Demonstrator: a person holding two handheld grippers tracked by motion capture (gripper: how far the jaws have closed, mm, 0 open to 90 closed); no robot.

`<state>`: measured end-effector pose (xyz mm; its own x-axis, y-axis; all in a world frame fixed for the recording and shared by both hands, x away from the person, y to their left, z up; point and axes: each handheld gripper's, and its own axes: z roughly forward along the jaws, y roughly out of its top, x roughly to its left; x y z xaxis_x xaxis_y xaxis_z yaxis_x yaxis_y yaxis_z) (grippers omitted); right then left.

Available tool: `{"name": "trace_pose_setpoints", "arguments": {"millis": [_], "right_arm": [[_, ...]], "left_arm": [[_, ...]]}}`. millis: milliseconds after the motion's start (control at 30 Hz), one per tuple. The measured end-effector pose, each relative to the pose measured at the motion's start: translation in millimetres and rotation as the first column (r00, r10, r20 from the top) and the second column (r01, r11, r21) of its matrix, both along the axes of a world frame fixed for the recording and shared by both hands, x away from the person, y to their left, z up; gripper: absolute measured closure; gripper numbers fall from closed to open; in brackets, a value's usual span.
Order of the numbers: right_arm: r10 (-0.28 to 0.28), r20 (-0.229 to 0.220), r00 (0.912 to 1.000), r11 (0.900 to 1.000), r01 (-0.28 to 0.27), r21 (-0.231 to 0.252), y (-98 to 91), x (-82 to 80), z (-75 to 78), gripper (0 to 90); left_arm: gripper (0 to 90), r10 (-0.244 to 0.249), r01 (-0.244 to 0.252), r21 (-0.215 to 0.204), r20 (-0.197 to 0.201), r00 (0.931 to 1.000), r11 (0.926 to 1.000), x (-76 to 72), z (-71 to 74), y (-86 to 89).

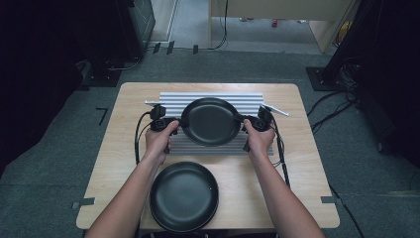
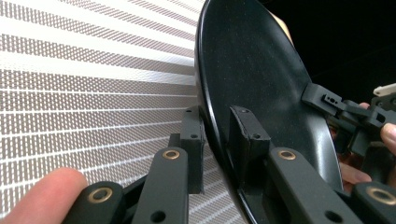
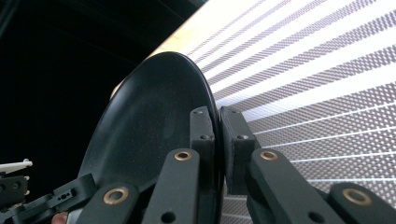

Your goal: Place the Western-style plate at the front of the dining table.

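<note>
A: Item one?

B: Black plate [image 1: 210, 120], round, shallow, held level over the ribbed grey mat [image 1: 173, 97] at the far half of the table [image 1: 292, 148]. Whether it touches the mat cannot be told.

A: Held how?

B: Left gripper [image 1: 174, 122] clamped on the plate's left rim; right gripper [image 1: 246, 122] clamped on its right rim. In the left gripper view one jaw sits under the rim and one on the inner face of the plate [image 2: 252, 88]; the right gripper view shows the same pinch on the plate [image 3: 149, 130].

A: Anything cut off?

B: The plate's near edge runs out of both gripper views. The opposite gripper appears small and partly cropped at each frame's side. Each hand covers most of its gripper body in the high view.

A: Item two?

B: Stack of black plates [image 1: 184, 196], near edge of the table, between the forearms, well apart from the held plate. How many are stacked is hard to make out.

A: Surroundings?

B: Grey carpet [image 1: 59, 148], dark at both sides; cables [image 1: 324, 111] trail on the floor to the right.
</note>
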<state>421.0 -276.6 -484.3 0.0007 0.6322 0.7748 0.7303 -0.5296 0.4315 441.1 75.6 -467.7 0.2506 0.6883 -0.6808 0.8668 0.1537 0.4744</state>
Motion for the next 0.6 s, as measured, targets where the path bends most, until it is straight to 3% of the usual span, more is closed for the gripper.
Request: {"name": "trace_pose_setpoints", "arguments": {"millis": [167, 300, 433, 600], "right_arm": [[-0.034, -0.033, 0.9989, 0.9994, 0.034, -0.009, 0.0, 9.9, -13.0, 84.6], [-0.052, -0.019, 0.9985, 0.9984, 0.051, -0.023, 1.6, 15.6, -19.3, 84.7], [-0.058, -0.039, 0.9975, 0.9982, 0.058, -0.015, 1.7, 19.7, -29.7, 83.9], [-0.051, -0.026, 0.9984, 0.9979, 0.05, -0.04, 5.1, 21.4, -36.2, 83.5]], "left_arm": [[76.9, 0.021, -0.021, 0.005, -0.03, 0.9993, 0.9998, 16.0, -12.6, -5.0], [77.7, 0.038, -0.039, -0.005, -0.05, 0.998, 0.9992, 25.9, -21.0, -5.6], [78.3, 0.04, -0.038, 0.02, -0.064, 0.9972, 0.9991, 32.2, -25.2, -7.6], [78.6, 0.051, -0.048, 0.04, -0.086, 0.9949, 0.998, 36.9, -32.0, -6.8]]}}
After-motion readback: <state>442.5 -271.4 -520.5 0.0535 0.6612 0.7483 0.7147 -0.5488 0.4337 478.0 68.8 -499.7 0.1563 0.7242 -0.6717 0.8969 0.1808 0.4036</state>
